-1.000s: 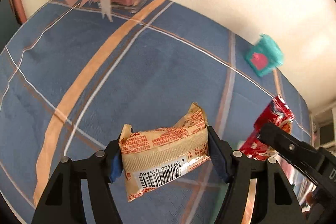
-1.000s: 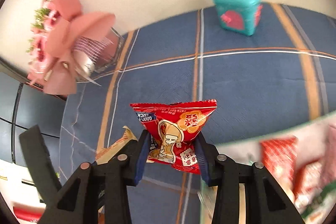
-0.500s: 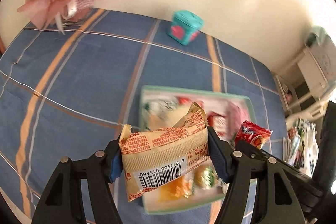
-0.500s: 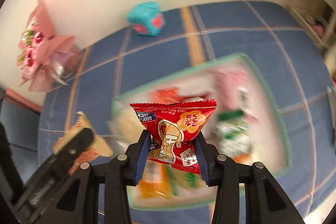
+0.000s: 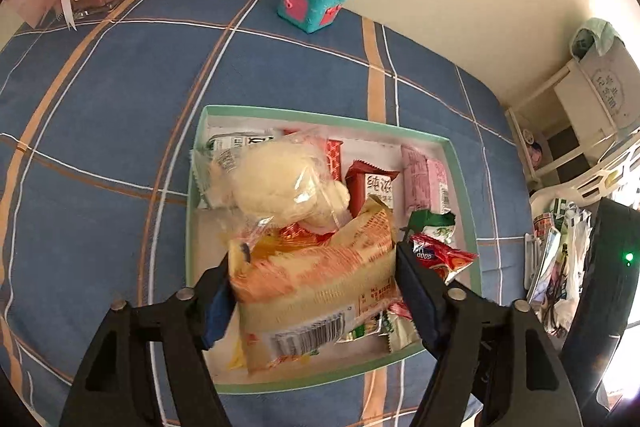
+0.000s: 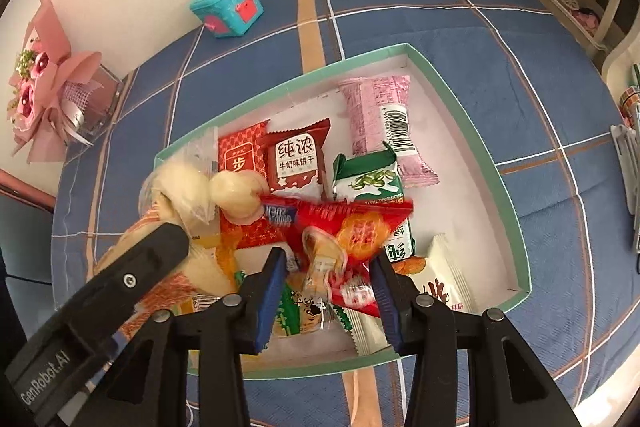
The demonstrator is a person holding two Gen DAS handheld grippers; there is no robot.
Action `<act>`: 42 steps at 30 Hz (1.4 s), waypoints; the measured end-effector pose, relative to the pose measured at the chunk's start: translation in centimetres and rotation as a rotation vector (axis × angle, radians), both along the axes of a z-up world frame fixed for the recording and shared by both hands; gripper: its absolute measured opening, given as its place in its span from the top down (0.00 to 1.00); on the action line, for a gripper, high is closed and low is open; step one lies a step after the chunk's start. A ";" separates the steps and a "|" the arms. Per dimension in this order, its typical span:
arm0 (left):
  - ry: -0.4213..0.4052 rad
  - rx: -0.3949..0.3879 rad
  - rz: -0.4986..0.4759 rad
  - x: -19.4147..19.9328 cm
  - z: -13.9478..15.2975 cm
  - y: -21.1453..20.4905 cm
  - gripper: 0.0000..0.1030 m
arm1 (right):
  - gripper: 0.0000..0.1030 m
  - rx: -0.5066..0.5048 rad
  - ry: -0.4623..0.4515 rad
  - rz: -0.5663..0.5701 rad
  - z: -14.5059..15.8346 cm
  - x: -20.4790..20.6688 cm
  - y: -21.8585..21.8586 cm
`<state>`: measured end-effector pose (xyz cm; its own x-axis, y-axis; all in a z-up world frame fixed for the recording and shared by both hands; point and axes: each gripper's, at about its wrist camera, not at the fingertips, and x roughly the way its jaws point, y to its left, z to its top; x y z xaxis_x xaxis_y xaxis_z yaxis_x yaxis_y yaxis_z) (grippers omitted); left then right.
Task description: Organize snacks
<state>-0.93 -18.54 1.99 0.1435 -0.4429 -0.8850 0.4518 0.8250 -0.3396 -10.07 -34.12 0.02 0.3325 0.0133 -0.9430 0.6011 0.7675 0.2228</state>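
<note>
A cream wall backs a table covered with a blue plaid cloth (image 5: 120, 99), and near its middle sits a shallow green-rimmed tray (image 6: 516, 211) already holding many snack packets. Over the tray's near end the left gripper (image 5: 316, 291) has its fingers spread to the width of an orange and cream biscuit packet (image 5: 316, 279), which looks motion-blurred between them; whether the pads press on it cannot be told. The right gripper (image 6: 326, 291) stands just beside it, fingers apart around a red peanut packet (image 6: 344, 235), also blurred, and contact with the pads is unclear here too. Both packets are above the other snacks at the tray's front. Deeper in the tray lie a clear bag of pale buns (image 5: 288, 179), a dark red biscuit packet (image 6: 298, 159), a green and white seed packet (image 6: 370, 183) and a pink wafer packet (image 6: 380, 123). Well beyond the tray, by the wall, stands a small teal box (image 5: 314, 1), and a pink flower bouquet (image 6: 44, 87) sits at the table's far left corner
</note>
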 end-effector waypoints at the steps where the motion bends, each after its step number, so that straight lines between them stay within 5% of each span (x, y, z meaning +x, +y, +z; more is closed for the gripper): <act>1: -0.004 -0.002 0.002 0.0 0.2 0.3 0.23 | 0.47 -0.004 0.001 0.002 0.1 0.0 0.2; 3: -0.010 -0.005 0.013 0.0 0.5 0.9 0.20 | 0.33 -0.009 0.000 0.005 0.0 0.0 0.6; 8: -0.076 0.029 0.060 -0.4 1.5 3.7 0.09 | 0.24 -0.029 0.004 0.004 -0.1 -0.6 1.7; 15: -0.267 0.275 0.139 -1.6 2.4 8.0 0.05 | 0.02 -0.074 -0.023 0.017 0.7 -2.7 4.0; 17: -0.304 0.343 0.158 -1.8 2.4 8.9 0.05 | 0.01 -0.081 -0.032 0.021 1.0 -3.2 4.5; 42: -0.300 0.414 0.177 -3.5 2.4 10.2 0.05 | 0.00 -0.143 -0.129 0.045 4.2 -5.4 6.9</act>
<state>-4.41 -8.31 4.44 0.4577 -0.0122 -0.8890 0.3209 0.9348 0.1524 -15.44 -27.23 4.18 0.4530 -0.1005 -0.8858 0.5392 0.8221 0.1826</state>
